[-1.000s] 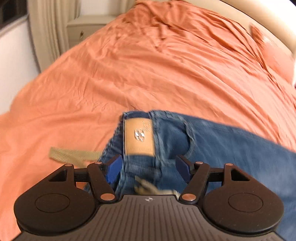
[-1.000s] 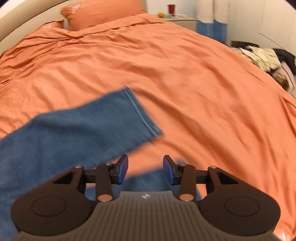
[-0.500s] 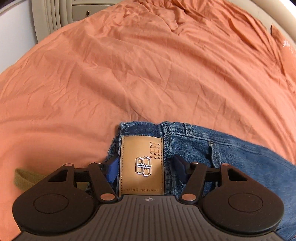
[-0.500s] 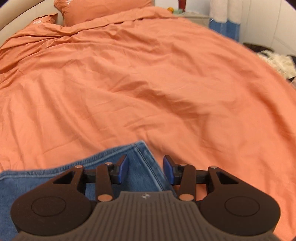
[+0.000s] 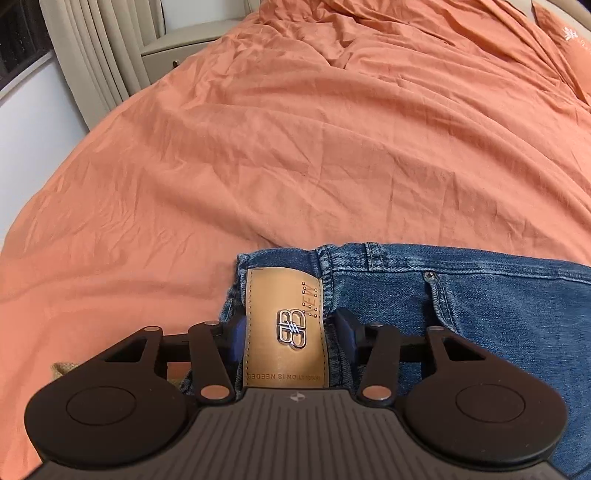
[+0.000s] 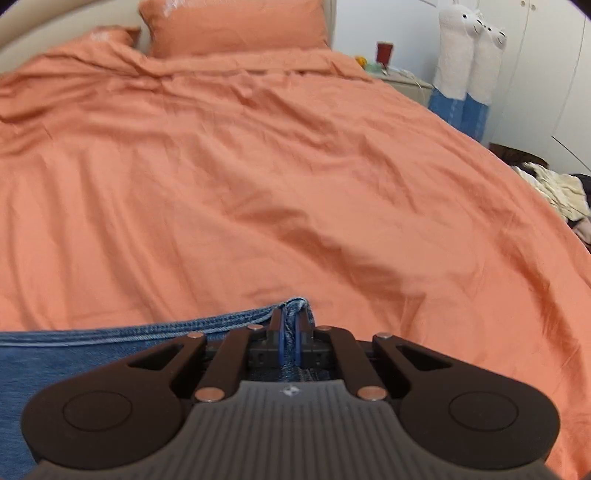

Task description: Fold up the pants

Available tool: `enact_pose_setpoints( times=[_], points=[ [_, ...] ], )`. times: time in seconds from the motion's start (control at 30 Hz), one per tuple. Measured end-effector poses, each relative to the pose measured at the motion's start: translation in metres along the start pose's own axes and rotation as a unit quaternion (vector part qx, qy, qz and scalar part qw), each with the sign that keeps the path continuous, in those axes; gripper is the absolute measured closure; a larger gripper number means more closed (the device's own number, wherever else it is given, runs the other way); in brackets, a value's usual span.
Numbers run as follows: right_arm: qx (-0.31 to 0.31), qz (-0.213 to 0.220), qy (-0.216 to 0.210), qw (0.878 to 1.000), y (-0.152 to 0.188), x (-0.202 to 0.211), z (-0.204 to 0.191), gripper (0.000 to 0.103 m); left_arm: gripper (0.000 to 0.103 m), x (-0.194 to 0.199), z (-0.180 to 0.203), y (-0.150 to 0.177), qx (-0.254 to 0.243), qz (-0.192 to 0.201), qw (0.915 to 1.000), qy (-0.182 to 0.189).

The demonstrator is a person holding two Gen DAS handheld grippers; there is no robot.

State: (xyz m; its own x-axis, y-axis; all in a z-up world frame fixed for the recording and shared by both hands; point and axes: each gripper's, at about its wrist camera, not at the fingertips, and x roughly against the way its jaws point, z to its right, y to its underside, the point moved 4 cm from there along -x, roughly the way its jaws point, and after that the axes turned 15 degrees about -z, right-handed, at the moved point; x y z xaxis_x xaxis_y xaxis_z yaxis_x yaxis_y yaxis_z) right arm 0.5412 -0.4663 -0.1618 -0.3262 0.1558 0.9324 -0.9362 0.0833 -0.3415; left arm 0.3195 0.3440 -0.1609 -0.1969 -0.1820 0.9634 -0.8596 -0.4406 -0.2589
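Note:
Blue jeans [image 5: 480, 295] lie on an orange bedspread [image 5: 295, 147]. In the left wrist view the waistband with its tan leather patch [image 5: 286, 325] sits between the fingers of my left gripper [image 5: 290, 328], which stand apart on either side of it. In the right wrist view my right gripper [image 6: 291, 334] is shut on the hem corner of the jeans [image 6: 297, 308]; the rest of the leg [image 6: 92, 350] runs off to the left.
Orange pillows [image 6: 236, 26] lie at the head of the bed. A nightstand [image 6: 399, 83] and plush toys [image 6: 469, 48] stand to the right, with a clothes pile [image 6: 554, 188]. Curtains [image 5: 99, 62] and a cabinet [image 5: 184, 51] stand at the left. A tan strap [image 5: 64, 369] lies by the waistband.
My right gripper has closed on the hem corner of the jeans. My left gripper has moved forward over the waistband, with its fingers now straddling the leather patch.

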Motion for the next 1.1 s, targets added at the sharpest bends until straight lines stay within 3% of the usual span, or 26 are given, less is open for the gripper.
enact_pose_setpoints(
  times=[0.07, 0.13, 0.27, 0.4, 0.53, 0.63, 0.77, 0.93, 1.1],
  points=[
    [-0.001, -0.007, 0.015, 1.000, 0.001, -0.001, -0.002, 0.100, 0.043, 0.009, 0.001, -0.002, -0.010, 0.001, 0.9999, -0.002],
    [0.006, -0.005, 0.038, 0.999, 0.002, 0.010, -0.002, 0.082, 0.038, 0.026, 0.001, -0.002, -0.028, 0.010, 0.9995, 0.003],
    [0.041, -0.003, 0.030, 0.999, 0.015, 0.049, -0.005, 0.081, 0.036, 0.069, 0.001, 0.006, -0.080, 0.037, 0.9961, 0.008],
    [0.071, -0.005, 0.016, 0.997, 0.049, 0.092, -0.007, 0.080, 0.036, 0.113, 0.009, 0.034, -0.177, 0.053, 0.9827, 0.000],
    [0.095, -0.014, 0.008, 0.995, 0.101, 0.130, -0.003, 0.077, 0.036, 0.149, 0.014, 0.074, -0.258, 0.064, 0.9640, -0.010],
    [0.111, -0.022, 0.006, 0.994, 0.141, 0.153, 0.005, 0.075, 0.036, 0.166, 0.017, 0.110, -0.318, 0.068, 0.9454, -0.019],
    [0.135, -0.036, 0.004, 0.990, 0.195, 0.182, 0.017, 0.075, 0.036, 0.177, 0.018, 0.159, -0.402, 0.060, 0.9129, -0.034],
    [0.152, -0.043, 0.019, 0.987, 0.254, 0.214, 0.035, 0.075, 0.036, 0.163, 0.013, 0.207, -0.476, 0.012, 0.8786, -0.039],
    [0.140, -0.042, 0.037, 0.989, 0.298, 0.235, 0.053, 0.074, 0.036, 0.139, 0.027, 0.242, -0.551, -0.032, 0.8328, -0.047]
  ],
)
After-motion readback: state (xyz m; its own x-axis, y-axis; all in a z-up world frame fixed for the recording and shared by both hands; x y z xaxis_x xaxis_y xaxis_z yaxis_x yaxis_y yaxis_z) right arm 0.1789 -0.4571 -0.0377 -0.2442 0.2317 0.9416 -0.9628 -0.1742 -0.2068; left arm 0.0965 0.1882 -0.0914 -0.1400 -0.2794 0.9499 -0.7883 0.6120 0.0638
